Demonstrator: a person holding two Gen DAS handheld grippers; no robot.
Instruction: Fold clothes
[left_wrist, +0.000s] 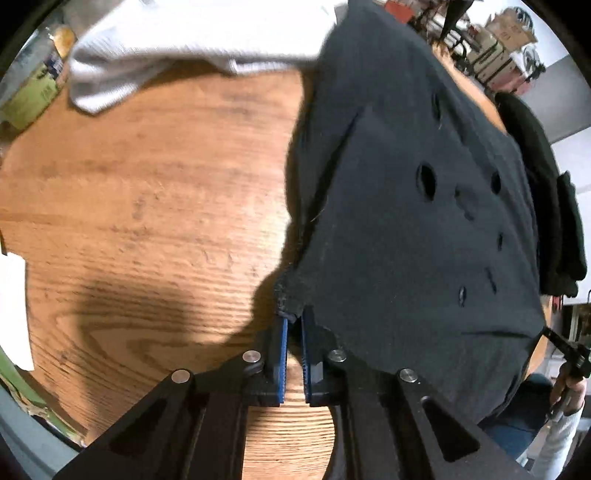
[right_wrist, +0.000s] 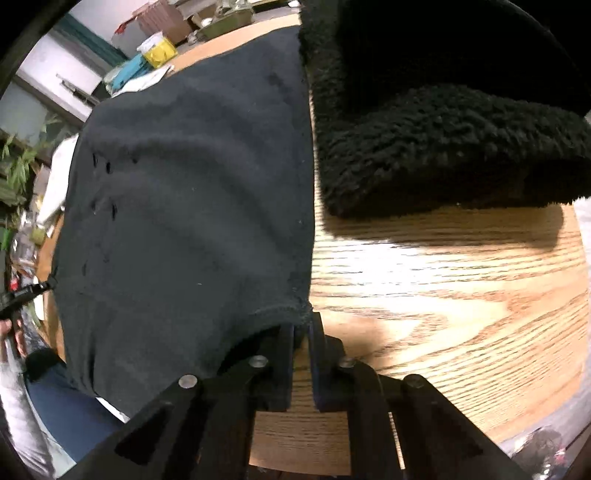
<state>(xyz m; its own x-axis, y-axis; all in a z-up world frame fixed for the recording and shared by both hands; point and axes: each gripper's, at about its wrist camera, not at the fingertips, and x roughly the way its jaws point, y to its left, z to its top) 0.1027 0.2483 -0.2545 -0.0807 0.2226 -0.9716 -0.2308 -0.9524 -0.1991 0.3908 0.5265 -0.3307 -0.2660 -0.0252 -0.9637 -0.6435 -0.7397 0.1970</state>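
Your left gripper (left_wrist: 294, 320) pinches one near corner of the dark shirt (left_wrist: 406, 206); your right gripper (right_wrist: 303, 325) pinches the other. Shirt spread on wooden table (left_wrist: 147, 206). Beside it: white cloth (left_wrist: 177, 48), black fleece (right_wrist: 443, 140). Beyond: cluttered room, cardboard boxes (left_wrist: 509, 27).

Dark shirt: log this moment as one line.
stage: corners gripped | left tongs: shut on dark shirt corner | right tongs: shut on other corner | surface: wooden table | fold: not yet made

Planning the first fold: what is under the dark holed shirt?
The dark shirt lies on the wooden table, bare wood showing beside it. Anything beneath its middle is covered and cannot be seen.
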